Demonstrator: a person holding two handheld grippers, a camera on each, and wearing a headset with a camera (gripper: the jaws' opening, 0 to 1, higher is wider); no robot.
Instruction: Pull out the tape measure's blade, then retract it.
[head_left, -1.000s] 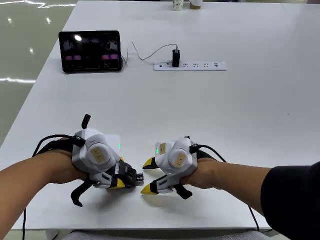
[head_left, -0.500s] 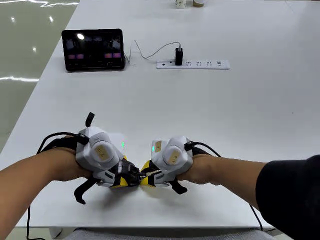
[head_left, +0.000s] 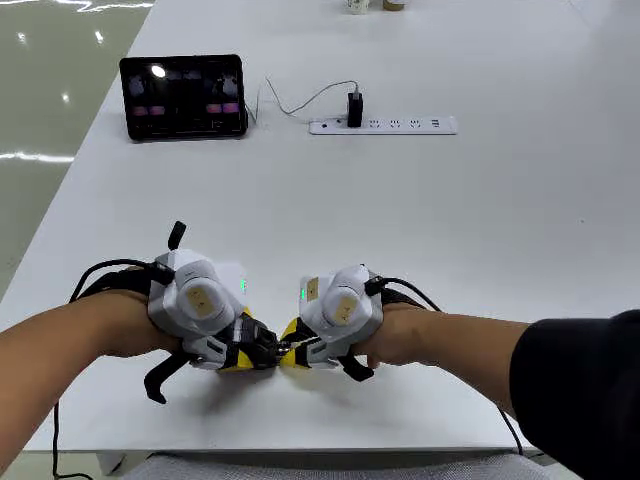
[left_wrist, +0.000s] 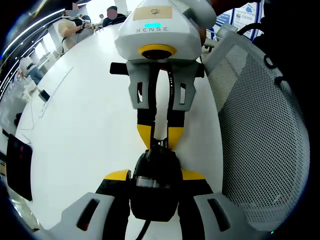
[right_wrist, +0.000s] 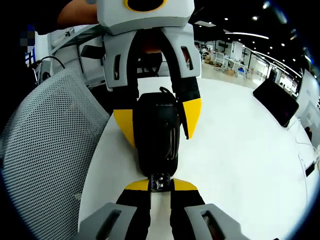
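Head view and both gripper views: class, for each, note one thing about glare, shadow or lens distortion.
Head view: sharp, glare streaks on the glossy floor, a light spot on the tablet. Left gripper view: fisheye bows the table edge; the tape measure reads dark, little detail. Right gripper view: ceiling lights flare; the chair mesh bulges.

brightness: your head view is bright and even; the white table (head_left: 480, 250) is nearly washed out.
glare: glossy floor (head_left: 40, 100) on your left throws white streaks; tablet (head_left: 183, 95) screen carries 1 bright spot.
light source: overhead; ceiling lamps (right_wrist: 255, 18) show as dots in your right gripper view.
shadows: soft, faint grey patch at the table's near edge.
distortion: your 2 gripper views bend hard at the edges.
focus: head view sharp; chair mesh (left_wrist: 260, 125) crisp, far background soft.
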